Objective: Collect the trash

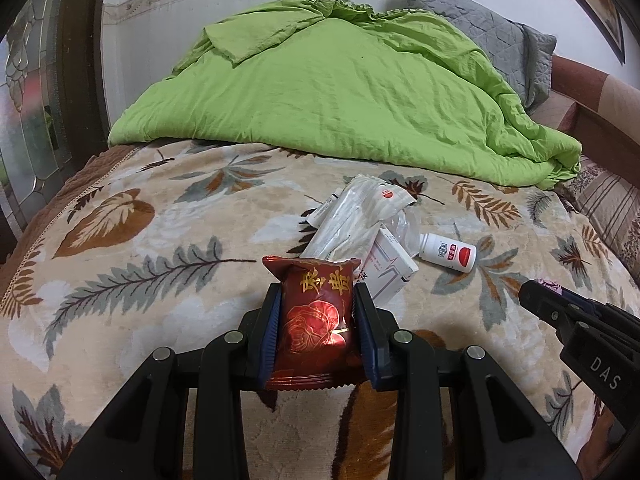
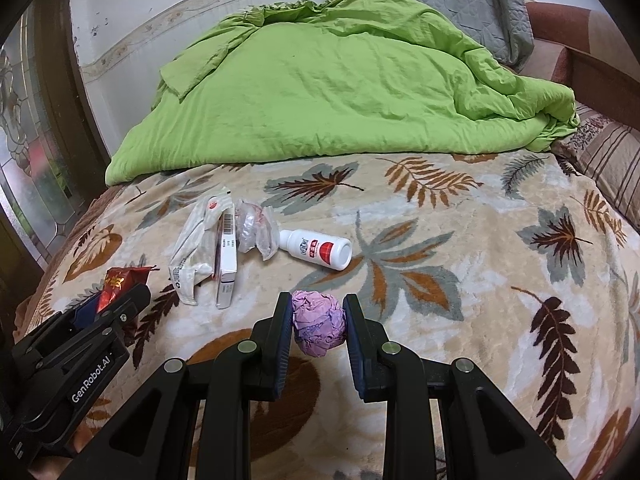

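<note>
White bottle capped, on its side on blanket.

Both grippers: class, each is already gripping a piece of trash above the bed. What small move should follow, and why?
Probably lift both away to drop their loads. The left gripper clamps the red snack packet and the right gripper the crumpled purple paper ball, while the white bottle and other litter remain on the leaf-patterned blanket.

Left tool & right tool side by side, tilted down, both clamped on loads.
</note>
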The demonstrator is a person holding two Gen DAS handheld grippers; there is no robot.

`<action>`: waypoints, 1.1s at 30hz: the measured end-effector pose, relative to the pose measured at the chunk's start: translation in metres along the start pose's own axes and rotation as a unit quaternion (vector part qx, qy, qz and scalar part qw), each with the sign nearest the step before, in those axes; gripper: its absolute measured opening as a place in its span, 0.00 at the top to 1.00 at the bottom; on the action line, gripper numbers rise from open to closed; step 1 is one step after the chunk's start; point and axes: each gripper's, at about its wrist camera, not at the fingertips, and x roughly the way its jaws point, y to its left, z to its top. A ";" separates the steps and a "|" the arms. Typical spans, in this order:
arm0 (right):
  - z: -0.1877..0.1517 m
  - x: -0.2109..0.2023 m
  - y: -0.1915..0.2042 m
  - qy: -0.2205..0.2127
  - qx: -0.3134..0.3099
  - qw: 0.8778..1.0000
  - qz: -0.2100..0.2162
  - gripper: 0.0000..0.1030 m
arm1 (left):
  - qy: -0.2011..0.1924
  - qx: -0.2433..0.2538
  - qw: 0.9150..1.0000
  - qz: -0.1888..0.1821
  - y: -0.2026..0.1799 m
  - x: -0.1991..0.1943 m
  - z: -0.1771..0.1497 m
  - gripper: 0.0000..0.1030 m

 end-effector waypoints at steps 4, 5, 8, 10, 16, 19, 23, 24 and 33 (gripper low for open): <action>-0.001 -0.001 0.002 0.000 -0.001 1.000 0.002 0.74 | 0.000 0.001 1.000 0.000 0.000 0.000 0.000 0.68; -0.001 -0.001 0.002 0.000 -0.001 1.000 0.003 0.74 | 0.000 0.001 1.000 0.001 0.000 0.000 0.000 0.68; -0.003 -0.001 0.005 0.000 -0.003 1.000 0.004 0.74 | 0.000 0.000 1.000 0.001 0.002 0.000 0.000 0.68; -0.003 -0.001 0.007 0.001 -0.004 1.000 0.006 0.74 | 0.000 0.000 1.000 0.002 0.004 -0.001 -0.001 0.68; -0.005 -0.002 0.010 0.002 -0.003 1.000 0.008 0.74 | 0.000 0.000 1.000 0.003 0.004 -0.001 -0.001 0.68; -0.005 -0.002 0.011 0.003 -0.004 1.000 0.010 0.74 | 0.000 0.000 1.000 0.003 0.006 -0.001 -0.001 0.68; -0.006 -0.003 0.012 0.002 -0.004 1.000 0.012 0.74 | 0.000 0.000 1.000 0.003 0.005 -0.001 -0.001 0.68; -0.006 -0.004 0.012 0.002 -0.004 1.000 0.013 0.74 | 0.000 0.000 1.000 0.003 0.006 -0.001 -0.001 0.68; -0.009 -0.007 0.014 0.002 0.000 1.000 0.017 0.74 | -0.001 0.001 1.000 0.004 0.005 -0.002 -0.001 0.68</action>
